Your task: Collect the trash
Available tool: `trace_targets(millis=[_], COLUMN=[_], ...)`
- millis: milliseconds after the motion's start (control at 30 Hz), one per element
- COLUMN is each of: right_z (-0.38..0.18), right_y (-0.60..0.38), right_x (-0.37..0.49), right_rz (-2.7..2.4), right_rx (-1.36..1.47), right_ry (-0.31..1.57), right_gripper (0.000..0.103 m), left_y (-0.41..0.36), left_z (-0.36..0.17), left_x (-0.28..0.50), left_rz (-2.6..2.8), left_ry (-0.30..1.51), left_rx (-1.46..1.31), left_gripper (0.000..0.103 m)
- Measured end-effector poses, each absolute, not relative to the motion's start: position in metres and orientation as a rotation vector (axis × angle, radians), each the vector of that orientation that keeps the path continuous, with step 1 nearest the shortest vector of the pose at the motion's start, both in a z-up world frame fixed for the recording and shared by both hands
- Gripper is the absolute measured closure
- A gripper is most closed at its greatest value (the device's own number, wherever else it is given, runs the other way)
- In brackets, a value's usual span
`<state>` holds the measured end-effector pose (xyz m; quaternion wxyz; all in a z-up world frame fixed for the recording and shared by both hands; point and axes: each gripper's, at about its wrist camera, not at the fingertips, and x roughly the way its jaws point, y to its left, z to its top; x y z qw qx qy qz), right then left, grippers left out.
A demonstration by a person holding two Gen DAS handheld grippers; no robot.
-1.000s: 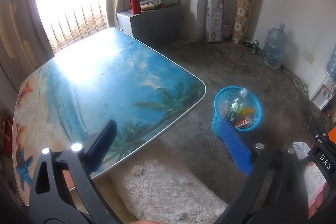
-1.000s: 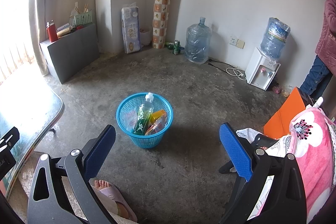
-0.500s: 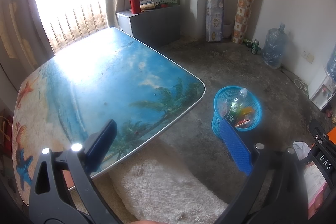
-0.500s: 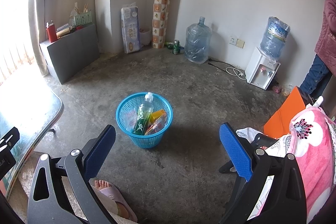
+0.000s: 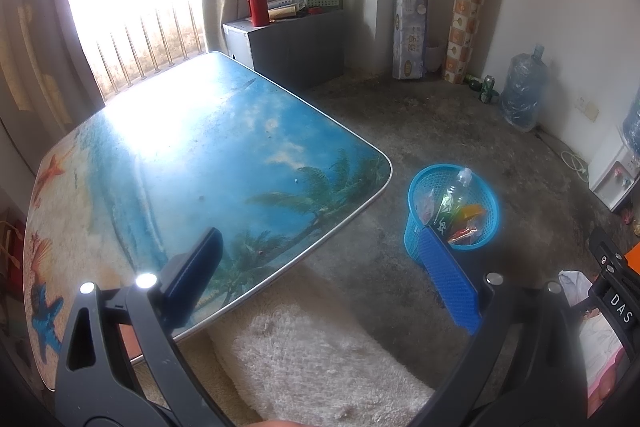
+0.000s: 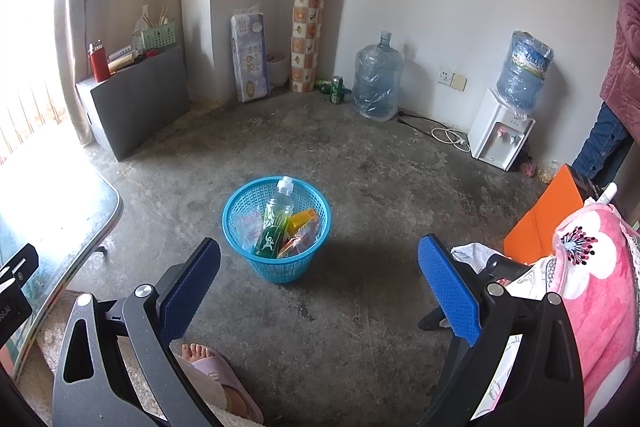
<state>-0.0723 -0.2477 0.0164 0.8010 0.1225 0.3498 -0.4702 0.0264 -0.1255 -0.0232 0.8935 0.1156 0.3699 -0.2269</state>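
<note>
A blue mesh trash basket stands on the concrete floor and holds a clear plastic bottle with a green label, an orange packet and other wrappers. It also shows in the left wrist view, right of the table. My left gripper is open and empty, held above the near corner of the beach-print table. My right gripper is open and empty, held above the floor on the near side of the basket.
A white fluffy rug lies under the table's near edge. A foot in a pink slipper is below the right gripper. A pink flowered blanket and an orange board are to the right. A grey cabinet, water jugs and a dispenser line the walls.
</note>
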Motion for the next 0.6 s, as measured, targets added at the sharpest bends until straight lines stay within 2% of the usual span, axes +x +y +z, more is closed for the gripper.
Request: trace_targets(millis=[600], right_z=[0.0186], right_y=[-0.2493], right_x=[-0.0761], right_rz=[-1.013], right_rx=[0.275], right_ry=[0.747], right_gripper=[0.007], left_y=[-0.1252], left_z=[-0.0229], left_x=[0.0268], left_rz=[-0.470], left_ry=[0.766], left_rx=[0.238], left_gripper=[0.009])
